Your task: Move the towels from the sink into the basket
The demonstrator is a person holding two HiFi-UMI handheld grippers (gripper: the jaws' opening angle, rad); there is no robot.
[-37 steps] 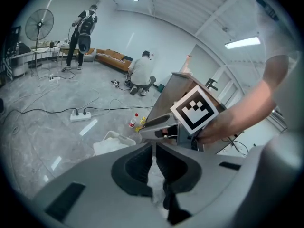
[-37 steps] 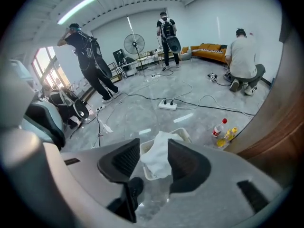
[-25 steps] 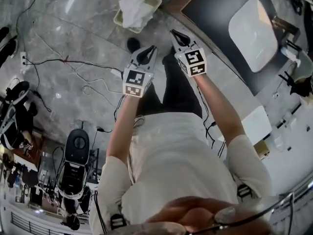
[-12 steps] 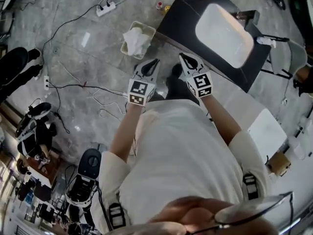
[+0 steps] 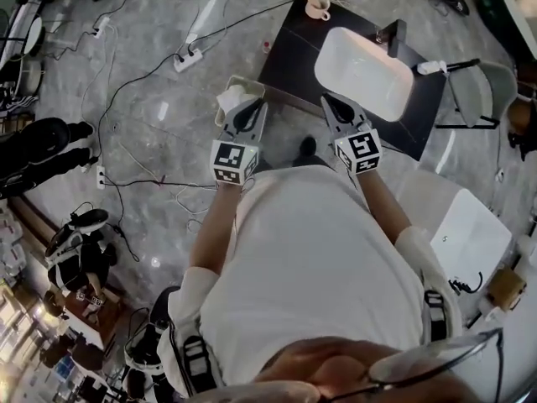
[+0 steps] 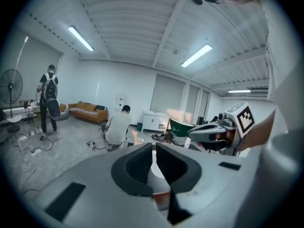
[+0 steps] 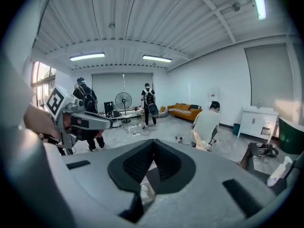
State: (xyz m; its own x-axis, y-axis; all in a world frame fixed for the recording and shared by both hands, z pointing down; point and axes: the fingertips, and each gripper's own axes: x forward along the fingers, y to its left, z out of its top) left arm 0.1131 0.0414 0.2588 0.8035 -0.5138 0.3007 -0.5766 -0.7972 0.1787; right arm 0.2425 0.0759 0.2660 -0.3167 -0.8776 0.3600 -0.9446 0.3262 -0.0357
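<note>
Receded since earlier: grey floor (image 5: 151,124), cables (image 5: 138,82); sink (image 5: 362,65) upper right, basket (image 5: 238,81) with towel (image 5: 228,99) upper centre. Left gripper (image 5: 254,106) forward, jaws slightly apart; right gripper (image 5: 329,101) forward, jaws together.

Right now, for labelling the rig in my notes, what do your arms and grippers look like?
Both the left gripper and right gripper have grey bodies with black pads, each carrying a cube of black-and-white square markers. The arms are bare below a white short-sleeved shirt.
</note>
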